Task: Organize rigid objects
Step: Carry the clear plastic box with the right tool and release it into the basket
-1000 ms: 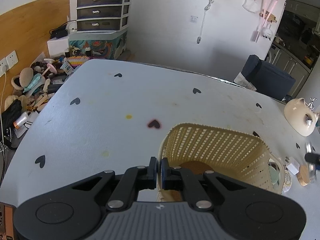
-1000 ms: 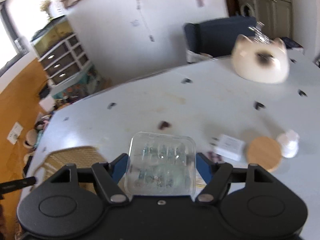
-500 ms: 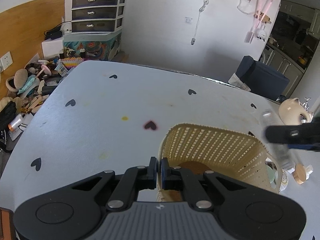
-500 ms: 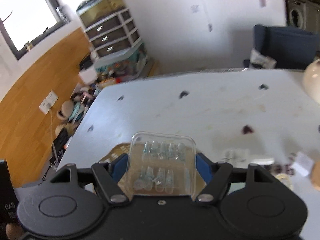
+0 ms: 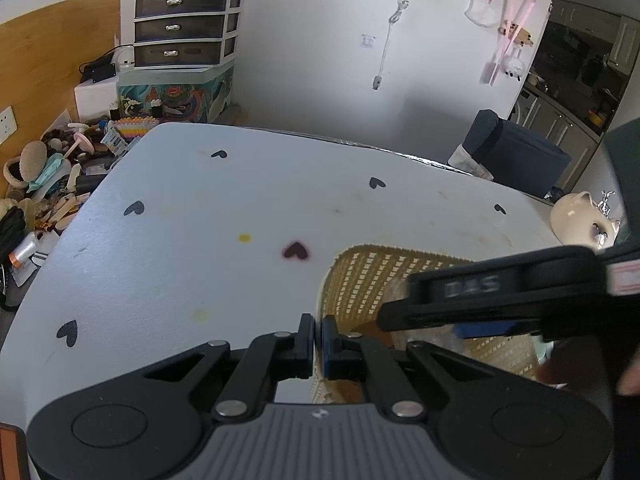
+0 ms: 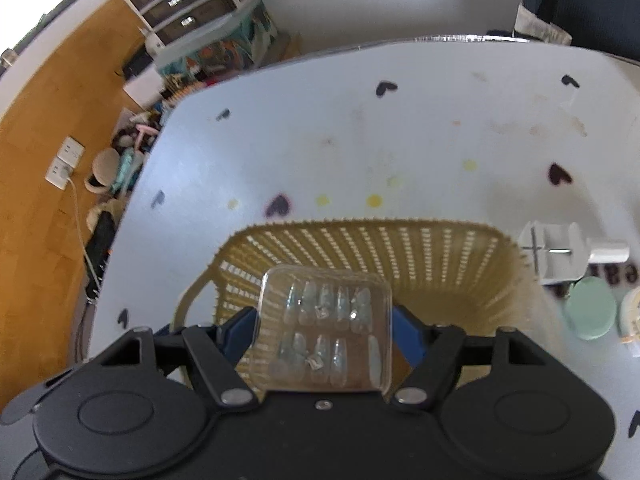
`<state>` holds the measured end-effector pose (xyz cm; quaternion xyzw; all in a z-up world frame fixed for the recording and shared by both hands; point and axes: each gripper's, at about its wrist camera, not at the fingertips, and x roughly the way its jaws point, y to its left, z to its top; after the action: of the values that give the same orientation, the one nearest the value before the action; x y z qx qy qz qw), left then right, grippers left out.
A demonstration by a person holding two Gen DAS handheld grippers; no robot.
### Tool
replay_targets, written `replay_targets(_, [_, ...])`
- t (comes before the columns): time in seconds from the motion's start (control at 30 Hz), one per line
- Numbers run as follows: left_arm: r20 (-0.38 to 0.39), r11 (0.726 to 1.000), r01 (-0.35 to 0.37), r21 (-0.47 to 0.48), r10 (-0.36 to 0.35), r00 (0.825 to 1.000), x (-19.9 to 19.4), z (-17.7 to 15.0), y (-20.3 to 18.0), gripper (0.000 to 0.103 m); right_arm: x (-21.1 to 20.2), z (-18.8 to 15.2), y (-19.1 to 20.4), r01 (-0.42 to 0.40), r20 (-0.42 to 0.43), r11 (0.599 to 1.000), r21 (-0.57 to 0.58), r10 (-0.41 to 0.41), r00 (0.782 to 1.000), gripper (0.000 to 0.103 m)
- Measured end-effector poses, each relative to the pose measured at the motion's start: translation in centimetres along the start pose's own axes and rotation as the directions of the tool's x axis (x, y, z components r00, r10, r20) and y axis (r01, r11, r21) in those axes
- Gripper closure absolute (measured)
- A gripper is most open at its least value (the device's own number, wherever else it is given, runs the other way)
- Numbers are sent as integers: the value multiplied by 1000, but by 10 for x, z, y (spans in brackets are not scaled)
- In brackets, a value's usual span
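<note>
Right gripper (image 6: 325, 330) clamps a clear nail-tip case (image 6: 326, 326) (low centre) above the wicker basket (image 6: 360, 240) — left gripper (image 5: 317, 340) pinches its rim.

A dark drawer unit (image 5: 184, 26) stands by the wall, floor clutter (image 5: 48, 188) beside a navy chair (image 5: 516, 156).

1 basket (image 6: 360, 248), 1 clear nail box (image 6: 326, 330), 2 claws, 1 cat-shaped jar (image 5: 580, 216).

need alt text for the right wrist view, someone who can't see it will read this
The right claw grips a clear plastic case of press-on nails above an open tan woven basket on a white table printed with dark hearts. A white box and mint disc sit right of the basket.
</note>
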<state>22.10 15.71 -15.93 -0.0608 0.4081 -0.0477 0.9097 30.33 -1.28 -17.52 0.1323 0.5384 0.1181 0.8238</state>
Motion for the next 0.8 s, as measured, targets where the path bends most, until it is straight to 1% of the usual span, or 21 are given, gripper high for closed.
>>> replay_targets(0.2, [1,1000,2,-1,-2,1000,0,0,0,100,26,2,2,43,-42,999,31,-42,998,29])
replay_targets(0.37, [1,1000,1,-6,-1,1000,0,0,0,100,35,5,9,65,-49,998,12,-65,997,28])
replay_targets(0.4, [1,1000,0,-6,0,1000,0,0,-1,100,34,5,9,69,-47,998,8,-68,997,28])
replay_targets(0.47, [0,1000,-3,-5,3,1000,0,0,-1,100,34,6,10,67,-41,998,4,-67,997,21])
replay_targets(0.53, [0,1000,-4,-6,4,1000,0,0,-1,100,32,7,10,69,-32,998,-3,-69,997,18])
replay_targets(0.8, [-1,1000,-14,-15,14,1000,-1,0,-1,100,16,8,4,42,-20,999,21,-42,999,17])
